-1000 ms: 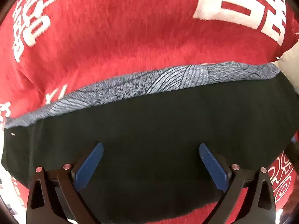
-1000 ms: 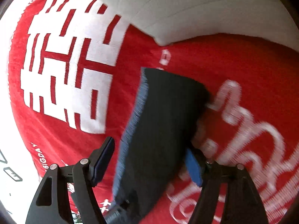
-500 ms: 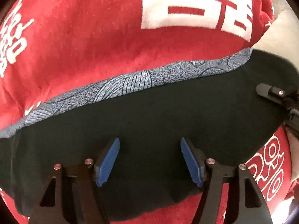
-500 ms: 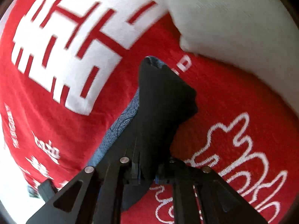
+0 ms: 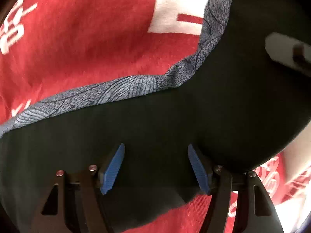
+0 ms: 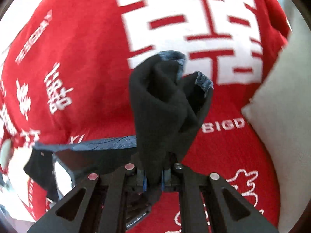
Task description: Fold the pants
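Black pants with a grey-blue patterned band along one edge lie on a red blanket. My left gripper points down onto them. Its blue pads stand partly apart, with flat black cloth below and nothing pinched. In the right wrist view my right gripper is shut on a bunched end of the pants. That end is lifted off the blanket, with the band curling at its top. In the left wrist view the lifted part rises at the right and hides the blanket behind it.
The red blanket bears large white characters and small lettering and covers the whole surface. A white cushion lies at the right edge. A blurred pale part shows at the upper right of the left wrist view.
My right gripper went from open beside the pants' end to shut on it, then rolled and rose, lifting the cloth. My left jaws narrowed and tilted; the pants' right side now stands up.
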